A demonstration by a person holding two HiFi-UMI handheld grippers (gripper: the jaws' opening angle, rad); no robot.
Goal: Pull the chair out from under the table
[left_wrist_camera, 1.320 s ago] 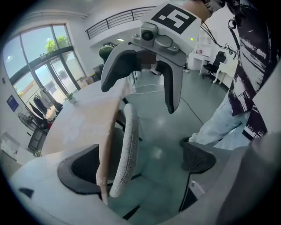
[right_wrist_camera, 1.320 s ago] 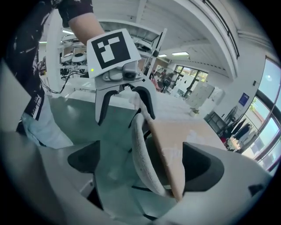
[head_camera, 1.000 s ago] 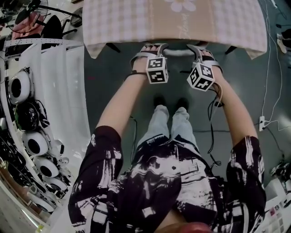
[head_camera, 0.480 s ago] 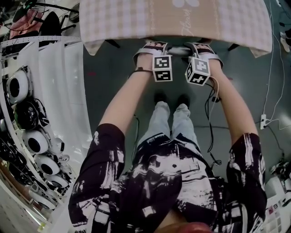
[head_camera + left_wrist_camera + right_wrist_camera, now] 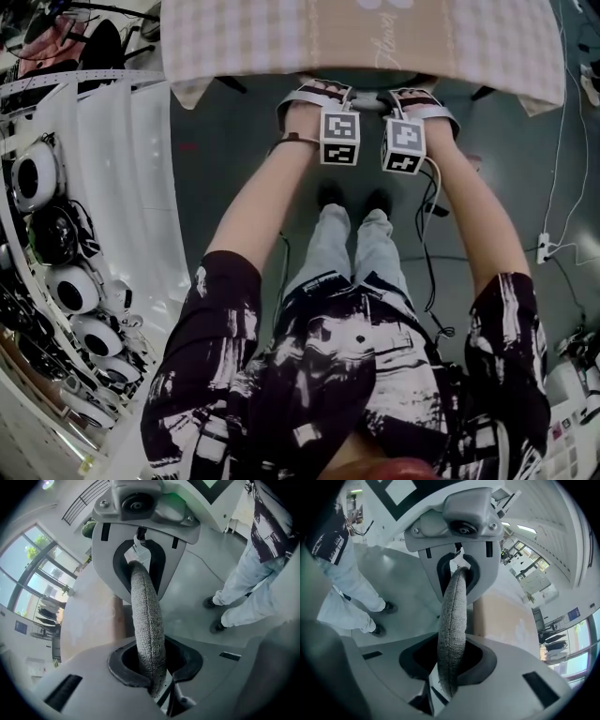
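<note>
Black-and-white print shirt (image 5: 347,375), pale jeans (image 5: 330,246)

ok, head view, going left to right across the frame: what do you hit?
Row of round white units → left gripper → bare stretch of chair back → right gripper → white plug block. Both grippers' jaws have just been closing with the chair back's padded edge between them, and the pads are on it.
</note>
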